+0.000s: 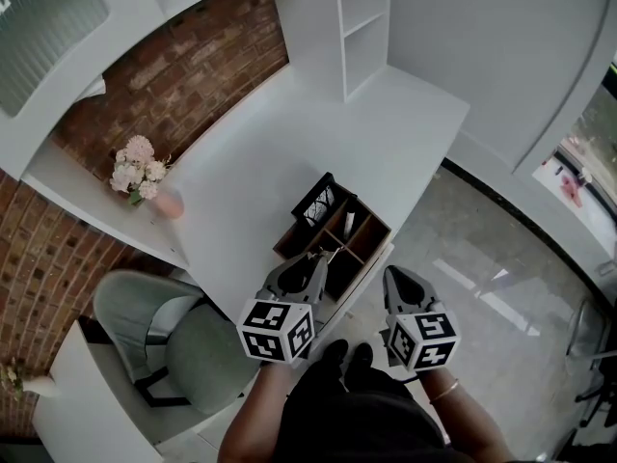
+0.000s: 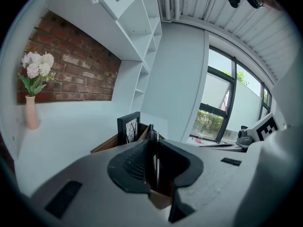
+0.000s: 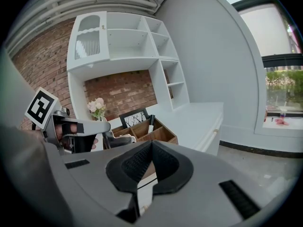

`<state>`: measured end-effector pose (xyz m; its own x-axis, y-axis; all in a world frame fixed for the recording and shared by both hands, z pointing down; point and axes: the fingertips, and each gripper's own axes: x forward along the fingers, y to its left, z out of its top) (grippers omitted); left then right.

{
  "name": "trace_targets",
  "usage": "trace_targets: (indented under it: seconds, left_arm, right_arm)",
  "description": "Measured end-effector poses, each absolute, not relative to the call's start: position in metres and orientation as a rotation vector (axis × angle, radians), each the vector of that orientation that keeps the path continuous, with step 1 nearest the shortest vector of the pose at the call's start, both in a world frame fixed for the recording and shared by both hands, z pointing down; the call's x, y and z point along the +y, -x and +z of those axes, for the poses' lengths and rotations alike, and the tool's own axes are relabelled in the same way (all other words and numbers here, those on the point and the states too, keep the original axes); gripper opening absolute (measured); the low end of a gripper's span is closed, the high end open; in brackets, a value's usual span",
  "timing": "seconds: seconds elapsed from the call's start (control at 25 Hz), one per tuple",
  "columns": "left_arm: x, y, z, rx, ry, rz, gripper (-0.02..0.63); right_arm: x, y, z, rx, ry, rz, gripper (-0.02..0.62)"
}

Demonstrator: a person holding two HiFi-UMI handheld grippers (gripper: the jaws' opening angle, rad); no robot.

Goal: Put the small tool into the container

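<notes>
A wooden container point(image 1: 373, 241) with several compartments stands on the white desk point(image 1: 405, 133) near its front edge. My left gripper point(image 1: 313, 258) hovers over the container's near corner. In the left gripper view its jaws point(image 2: 154, 148) are pressed together on a thin small tool point(image 2: 151, 132), whose dark end sticks up above them. The container's wooden wall point(image 2: 105, 146) lies just beyond. My right gripper point(image 1: 397, 276) hangs off the desk's front edge to the right, shut point(image 3: 150, 145) with nothing in it. It looks toward the container point(image 3: 163, 135) and the left gripper point(image 3: 97, 126).
A black picture frame point(image 1: 318, 201) and a black-and-white pen point(image 3: 150, 122) stand in the container. A pink vase of flowers point(image 1: 140, 174) sits at the desk's left by the brick wall. White shelves point(image 1: 362, 17) rise at the back. A grey-green chair point(image 1: 183, 340) is below left.
</notes>
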<state>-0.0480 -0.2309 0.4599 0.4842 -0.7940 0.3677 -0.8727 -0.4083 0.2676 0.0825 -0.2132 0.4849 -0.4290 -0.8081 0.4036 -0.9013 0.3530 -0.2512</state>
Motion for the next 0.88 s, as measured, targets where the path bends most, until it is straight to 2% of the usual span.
trace_targets:
  seconds: [0.72,0.88]
  left_arm:
    - [-0.234,0.056,0.469,-1.367,-2.275,0.236,0.074]
    - [-0.234,0.062,0.471,-1.386,-2.252,0.239,0.091]
  right_arm:
    - [-0.213,-0.081,0.477,-2.41,-1.559,0.621,0.005]
    - [-0.213,-0.081,0.475,-2.414,-1.56,0.617,0.003]
